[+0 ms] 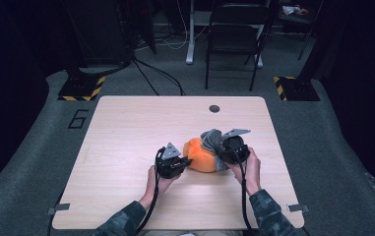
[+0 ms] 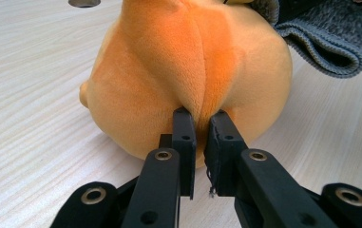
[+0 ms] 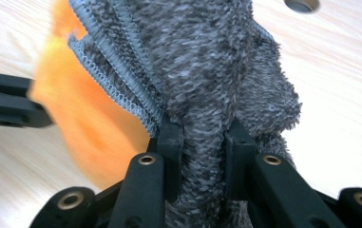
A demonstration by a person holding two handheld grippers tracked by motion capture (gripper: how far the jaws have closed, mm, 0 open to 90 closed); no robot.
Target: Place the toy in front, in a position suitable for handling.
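Orange plush toy point(image 1: 201, 155) lying near the middle of the wooden table point(image 1: 126, 128), slightly right of centre, with a grey fleecy cloth point(image 1: 213, 140) draped against its far right side. The left gripper point(image 1: 184, 161) has its jaws drawn narrow on a pinch of the toy's plush at a seam point(image 2: 202, 102); the right gripper point(image 1: 223, 149) has its jaws clamped on a bunched fold of the cloth point(image 3: 202, 142). Judged from this arrangement, the toy is being steadied while the cloth is worked over it; the cloth covers only one side, so most of the wrapping or wiping appears to remain. A round cable hole point(image 1: 214, 108) lies farther back in the tabletop, well apart. Beyond the far edge stands a folding chair point(image 1: 234, 34) on the floor. Nothing on the tabletop obstructs either hand.
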